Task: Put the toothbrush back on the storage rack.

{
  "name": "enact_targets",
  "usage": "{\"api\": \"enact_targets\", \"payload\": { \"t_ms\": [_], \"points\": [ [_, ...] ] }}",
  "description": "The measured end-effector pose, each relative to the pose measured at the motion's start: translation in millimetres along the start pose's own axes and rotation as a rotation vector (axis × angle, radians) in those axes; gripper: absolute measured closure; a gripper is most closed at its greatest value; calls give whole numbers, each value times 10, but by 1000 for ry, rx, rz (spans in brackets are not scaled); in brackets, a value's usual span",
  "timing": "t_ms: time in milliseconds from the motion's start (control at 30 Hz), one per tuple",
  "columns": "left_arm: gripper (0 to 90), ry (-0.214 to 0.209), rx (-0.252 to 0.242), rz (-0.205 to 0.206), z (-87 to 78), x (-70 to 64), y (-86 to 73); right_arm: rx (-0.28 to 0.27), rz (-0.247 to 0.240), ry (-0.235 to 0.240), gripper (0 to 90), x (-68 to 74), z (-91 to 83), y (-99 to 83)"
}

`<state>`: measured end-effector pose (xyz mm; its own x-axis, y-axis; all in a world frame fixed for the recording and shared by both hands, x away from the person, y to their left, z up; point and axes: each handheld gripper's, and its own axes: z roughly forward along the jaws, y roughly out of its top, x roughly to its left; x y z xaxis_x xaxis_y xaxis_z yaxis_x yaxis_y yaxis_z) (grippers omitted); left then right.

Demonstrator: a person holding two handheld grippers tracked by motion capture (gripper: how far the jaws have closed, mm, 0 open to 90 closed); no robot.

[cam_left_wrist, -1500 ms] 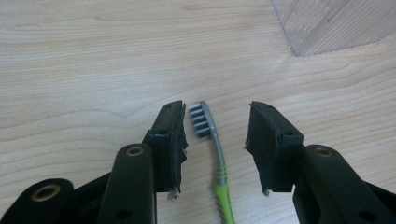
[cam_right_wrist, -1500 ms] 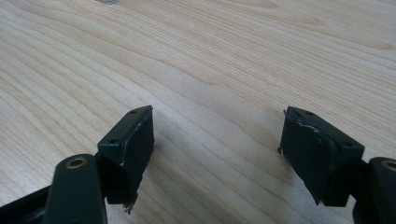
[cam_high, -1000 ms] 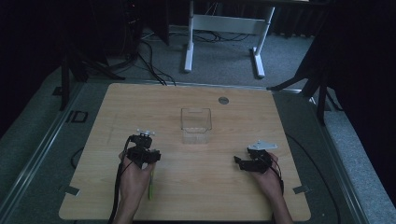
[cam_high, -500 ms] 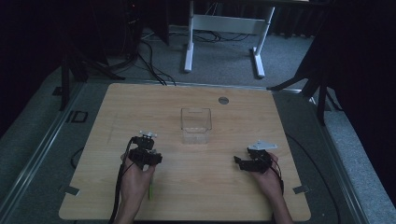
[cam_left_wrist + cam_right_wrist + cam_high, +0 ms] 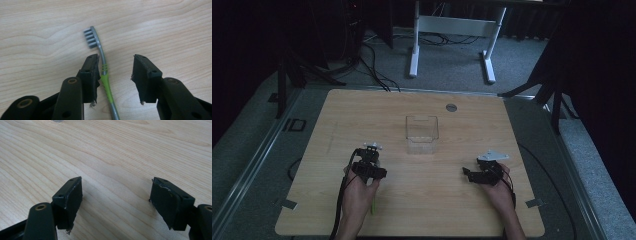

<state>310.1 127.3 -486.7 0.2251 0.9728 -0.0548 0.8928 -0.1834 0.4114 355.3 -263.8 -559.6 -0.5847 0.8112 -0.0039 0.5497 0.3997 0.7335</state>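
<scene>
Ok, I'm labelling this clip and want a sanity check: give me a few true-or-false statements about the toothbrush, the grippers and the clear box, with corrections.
1. The left gripper is open, its jaws either side of the toothbrush handle. True.
2. The toothbrush stands in the clear box. False: it lies flat on the table.
3. The right gripper holds a cup. False: its jaws are open over bare wood.
4. The toothbrush handle has a green grip section. True.
5. The clear box sits beyond both grippers, near the table's middle. True.
</scene>
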Motion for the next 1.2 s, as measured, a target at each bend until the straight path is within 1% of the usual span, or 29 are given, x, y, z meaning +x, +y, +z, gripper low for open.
{"api": "enact_targets", "payload": {
  "t_ms": [133, 267, 433, 600, 700, 733, 833, 867, 1000, 1200],
  "points": [
    [590, 0, 17, 8, 11, -12, -1, 0, 0, 0, 258, 0, 0, 0],
    [596, -9, 30, 1, 25, -7, 0, 0, 0, 0, 258, 0, 0, 0],
    [607, -2, 38, -3, 34, 5, -2, 0, 0, 0, 258, 0, 0, 0],
    [607, -11, 49, -11, 43, 19, -5, 0, 0, 0, 258, 0, 0, 0],
    [607, -12, 61, -4, 53, 18, -8, 0, 0, 0, 258, 0, 0, 0],
    [607, -8, 64, -5, 56, 13, -9, 0, 0, 0, 258, 0, 0, 0],
    [607, -14, 72, -14, 69, 22, -11, 0, 0, 0, 258, 0, 0, 0],
    [607, -11, 79, -11, 75, 23, -10, 0, 0, 0, 258, 0, 0, 0],
    [624, -20, 101, -8, 96, 27, -10, 0, 0, 0, 258, 0, 0, 0],
    [650, -23, 118, -4, 116, 14, -19, 0, 0, 0, 258, 0, 0, 0]
  ]
}}
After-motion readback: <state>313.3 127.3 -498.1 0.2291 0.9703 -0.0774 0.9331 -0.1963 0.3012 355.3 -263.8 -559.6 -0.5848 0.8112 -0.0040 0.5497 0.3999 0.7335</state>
